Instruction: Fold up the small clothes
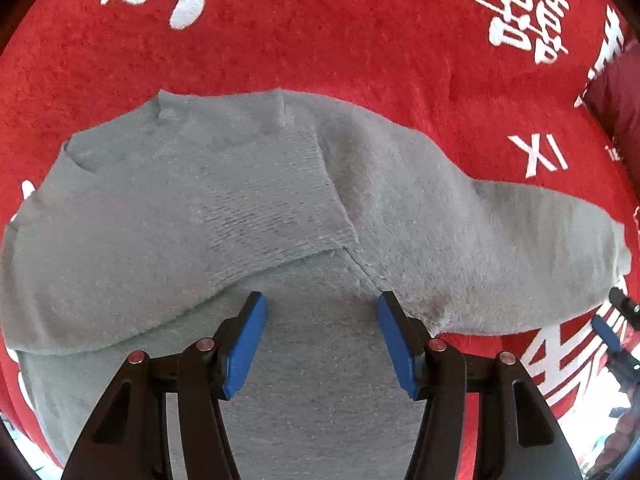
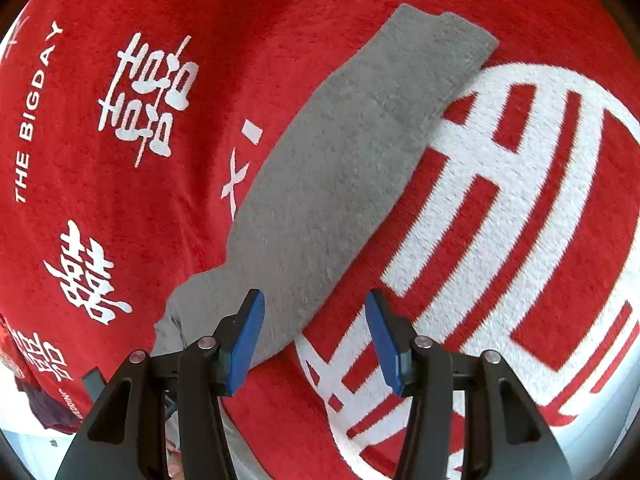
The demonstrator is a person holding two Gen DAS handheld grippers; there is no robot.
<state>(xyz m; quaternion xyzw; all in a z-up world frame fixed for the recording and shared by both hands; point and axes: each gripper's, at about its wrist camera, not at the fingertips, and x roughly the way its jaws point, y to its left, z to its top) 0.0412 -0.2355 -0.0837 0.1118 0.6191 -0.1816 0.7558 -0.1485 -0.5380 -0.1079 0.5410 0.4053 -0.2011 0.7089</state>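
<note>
One sleeve [image 1: 256, 208] lying folded across the grey sweater [image 1: 320, 360] mid-frame, the other sleeve [image 2: 340, 168] stretching toward the upper right on the red blanket [image 2: 120, 240] — folding partly done — left gripper [image 1: 322, 340] and right gripper [image 2: 314, 338] hovering open, gripping nothing.

left gripper [image 1: 322, 304]: two black arms that spread out like a fork
left fingers [image 1: 245, 346]: flat blue pads, long and thin, with lines across them
left screws: round silver pins, two on each side, some with a reddish shine
right gripper [image 2: 314, 302]: black arms of the same shape
right fingers [image 2: 245, 344]: blue pads with little ridges
right screws: round silver pins, two on each side
arm holes: a long slot cut in each outer black arm
</note>
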